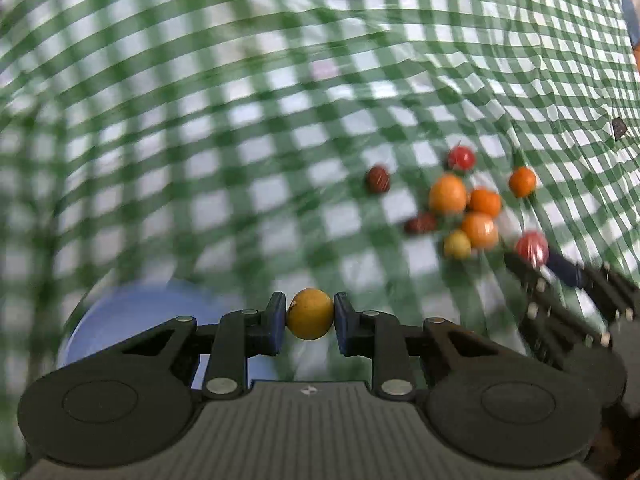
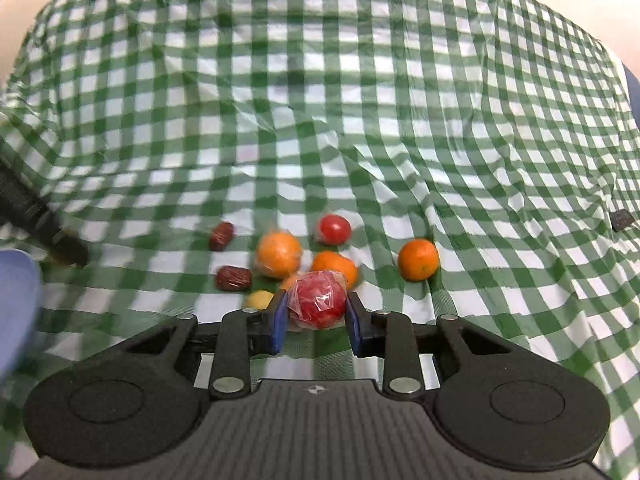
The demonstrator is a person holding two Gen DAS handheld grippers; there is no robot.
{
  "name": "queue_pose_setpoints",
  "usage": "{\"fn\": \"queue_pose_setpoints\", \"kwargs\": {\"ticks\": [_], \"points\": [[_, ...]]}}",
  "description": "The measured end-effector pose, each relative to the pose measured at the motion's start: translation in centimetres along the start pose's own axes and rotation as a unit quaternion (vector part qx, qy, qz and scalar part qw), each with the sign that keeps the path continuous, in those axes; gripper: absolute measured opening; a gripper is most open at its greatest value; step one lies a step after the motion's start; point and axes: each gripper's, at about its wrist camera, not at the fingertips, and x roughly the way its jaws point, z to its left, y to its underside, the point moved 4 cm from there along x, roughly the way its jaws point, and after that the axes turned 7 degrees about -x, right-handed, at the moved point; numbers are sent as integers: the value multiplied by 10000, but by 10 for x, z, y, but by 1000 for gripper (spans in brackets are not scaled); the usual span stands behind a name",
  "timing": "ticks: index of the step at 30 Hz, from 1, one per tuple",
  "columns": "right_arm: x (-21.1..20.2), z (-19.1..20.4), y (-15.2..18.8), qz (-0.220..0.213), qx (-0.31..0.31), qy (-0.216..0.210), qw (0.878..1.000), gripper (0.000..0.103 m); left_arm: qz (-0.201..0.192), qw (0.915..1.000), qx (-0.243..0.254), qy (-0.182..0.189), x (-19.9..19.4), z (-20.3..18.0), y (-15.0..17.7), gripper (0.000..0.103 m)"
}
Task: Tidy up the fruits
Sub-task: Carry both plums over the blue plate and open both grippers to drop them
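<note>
I have the left gripper (image 1: pixel 310 314) pinching a small yellow round fruit (image 1: pixel 310 314) across its widest part, both blue pads pressed on its sides. It sits clear above the green checked tablecloth (image 1: pixel 240 140), with a pale blue dish (image 1: pixel 132 320) just below and to the left. I judge this fruit light, firm and smooth-skinned, so liable to slip; a hold across the middle, as now, suits it.

The right gripper (image 2: pixel 318 306) is clamped on a red fruit in clear wrap (image 2: pixel 318 304), again at mid-height. The film looks crinkled and slick; I would expect the pads to slide on it under a loose squeeze, and the fruit may bruise under a hard one.

The remaining pile lies just beyond: several oranges (image 2: pixel 278 254), a red tomato-like fruit (image 2: pixel 334 229), two dark red dates (image 2: pixel 234 278), one small yellow fruit (image 2: pixel 259 300).

Both grippers pitch downward, the left more steeply.
</note>
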Motion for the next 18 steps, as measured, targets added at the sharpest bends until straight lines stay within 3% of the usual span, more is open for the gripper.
{"fn": "queue_pose_setpoints", "kwargs": {"ticks": [4,10,18], "points": [[-49,14,-3,174,189,-611,9978,31,-28,9994,-327,-60,-50,29,41,28],[-114,55,4,332,-101,-1349,9903,32,-206,9973,-644,-293,-106,68,102,28],[-174,121,5,242,-714,-1899,9789,32,-531,9931,-968,-385,-155,105,155,28]]}}
